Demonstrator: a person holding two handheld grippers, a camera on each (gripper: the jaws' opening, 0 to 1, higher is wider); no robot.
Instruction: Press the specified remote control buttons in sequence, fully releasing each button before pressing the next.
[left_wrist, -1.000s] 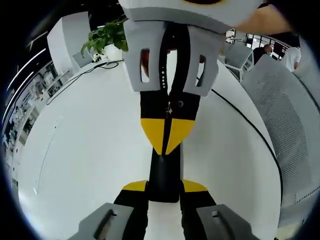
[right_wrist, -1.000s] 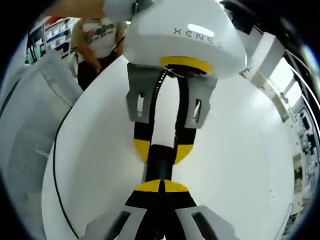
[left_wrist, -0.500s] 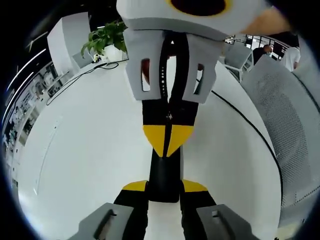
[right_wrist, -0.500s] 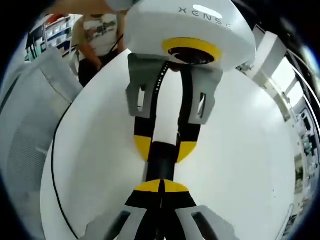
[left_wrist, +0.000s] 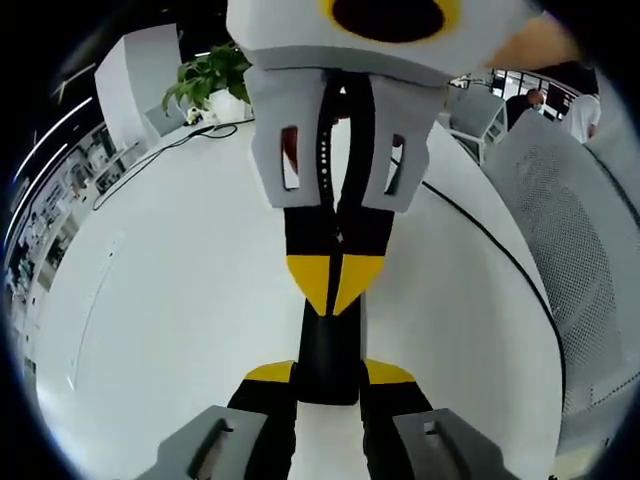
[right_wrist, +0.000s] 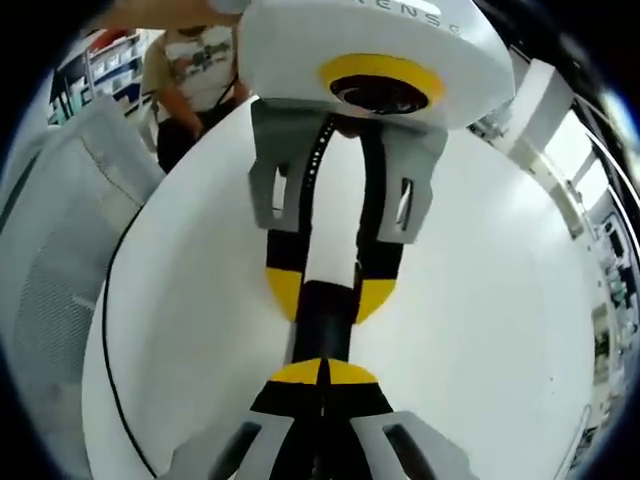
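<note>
Axis of the slim black remote control (left_wrist: 327, 345) ran from your left tool (left_wrist: 328, 374), clamped across its near end, toward your right tool (right_wrist: 322, 372), whose pinched-together tips met its face over the white tabletop (left_wrist: 180, 300).

grippers: two, left gripper (left_wrist: 328, 373) and right gripper (left_wrist: 335, 288);
remote (left_wrist: 328, 340): just the one, black;
table (left_wrist: 170, 300): one, white;
cables: two black ones in the left gripper view, far cable (left_wrist: 140, 165) plus side cable (left_wrist: 490, 245);
plant (left_wrist: 208, 75): one;
chairs: mesh chair (left_wrist: 570, 230) for sure; what looks like a second chair (left_wrist: 478, 110) behind it, so two I think;
person (right_wrist: 200, 65): one in the right gripper view
</note>
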